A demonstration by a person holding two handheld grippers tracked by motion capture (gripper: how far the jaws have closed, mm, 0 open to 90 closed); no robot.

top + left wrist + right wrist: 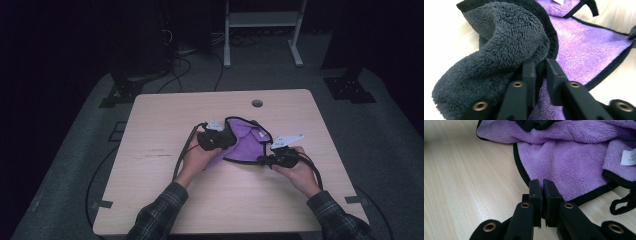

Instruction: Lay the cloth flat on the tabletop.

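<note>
Dark surroundings frame a pale wooden table (165, 200), with a purple cloth (245, 145) lying near its middle, black-edged and dark grey on its reverse. My left gripper (540, 72) is clamped on the cloth's black hem where the grey side folds over; no gap shows beside the fabric. My right gripper (541, 188) is clenched on the near hem, though the pinch point itself is partly hidden by the jaws. A white label (628, 157) sits on the cloth's far fold.
</note>
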